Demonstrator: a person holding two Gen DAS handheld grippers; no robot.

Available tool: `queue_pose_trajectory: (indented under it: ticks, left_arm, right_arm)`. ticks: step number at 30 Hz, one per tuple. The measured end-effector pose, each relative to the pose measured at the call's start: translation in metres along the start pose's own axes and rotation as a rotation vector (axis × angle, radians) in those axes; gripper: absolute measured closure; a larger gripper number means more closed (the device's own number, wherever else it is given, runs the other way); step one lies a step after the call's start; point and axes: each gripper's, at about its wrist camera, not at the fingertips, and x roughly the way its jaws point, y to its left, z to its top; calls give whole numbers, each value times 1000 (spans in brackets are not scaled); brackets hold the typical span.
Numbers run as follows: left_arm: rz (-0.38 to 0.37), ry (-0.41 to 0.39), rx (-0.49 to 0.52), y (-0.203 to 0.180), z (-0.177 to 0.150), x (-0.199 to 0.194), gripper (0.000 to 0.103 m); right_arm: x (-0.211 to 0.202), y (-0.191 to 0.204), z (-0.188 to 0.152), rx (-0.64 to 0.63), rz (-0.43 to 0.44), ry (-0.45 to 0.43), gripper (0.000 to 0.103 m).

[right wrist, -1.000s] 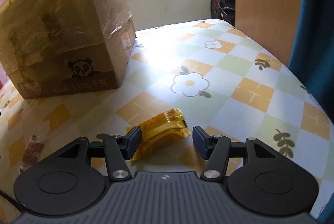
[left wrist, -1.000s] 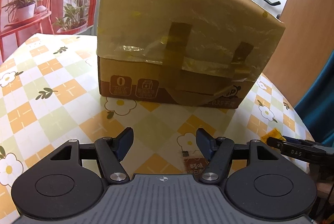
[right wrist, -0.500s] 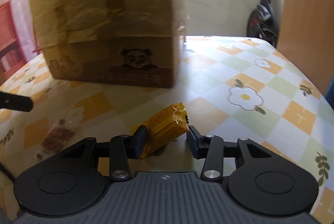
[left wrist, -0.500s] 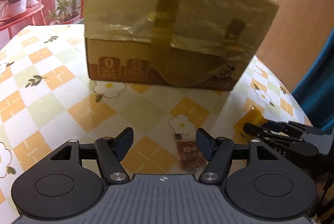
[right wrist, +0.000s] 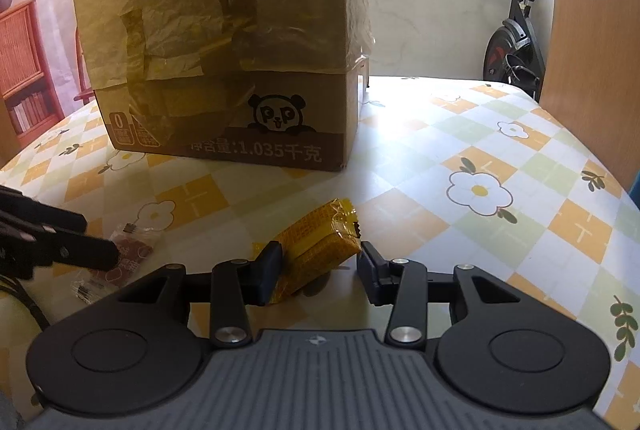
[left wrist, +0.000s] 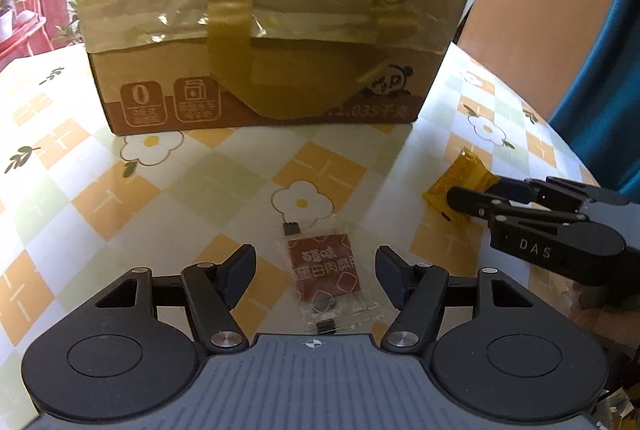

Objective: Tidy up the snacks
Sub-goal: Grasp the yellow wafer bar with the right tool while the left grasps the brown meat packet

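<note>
Snacks are both found on the tabletop (left wrist: 100,197), none stowed: the brown packet (left wrist: 326,268) lies between the wide-open left gripper (left wrist: 316,276), the yellow packet (right wrist: 318,244) between the right gripper (right wrist: 320,272) fingers, closure undetermined, at lower centre.

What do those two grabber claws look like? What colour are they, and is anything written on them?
Both look alike. The left gripper and right gripper have black arms with silver rivets, two round black discs, a ribbed grey base bearing a small crosshair mark, and dark blue finger pads. Seen side-on from the left wrist camera, the right gripper shows white letters "DAS". No sleeves are visible.
</note>
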Motion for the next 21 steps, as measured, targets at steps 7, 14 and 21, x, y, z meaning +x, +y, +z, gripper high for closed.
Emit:
queue_pose_trajectory:
  ticks: [7, 14, 21]
  left_arm:
    - [37, 12, 9, -3, 0, 8, 39]
    - [73, 15, 74, -12, 0, 9, 39]
    - [68, -1, 77, -9, 0, 7, 59]
  right_arm:
    - [-2, -5, -2, 15, 14, -5, 59]
    - [-2, -6, -1, 18, 18, -6, 59]
    - [-3, -8, -2, 28, 26, -8, 59]
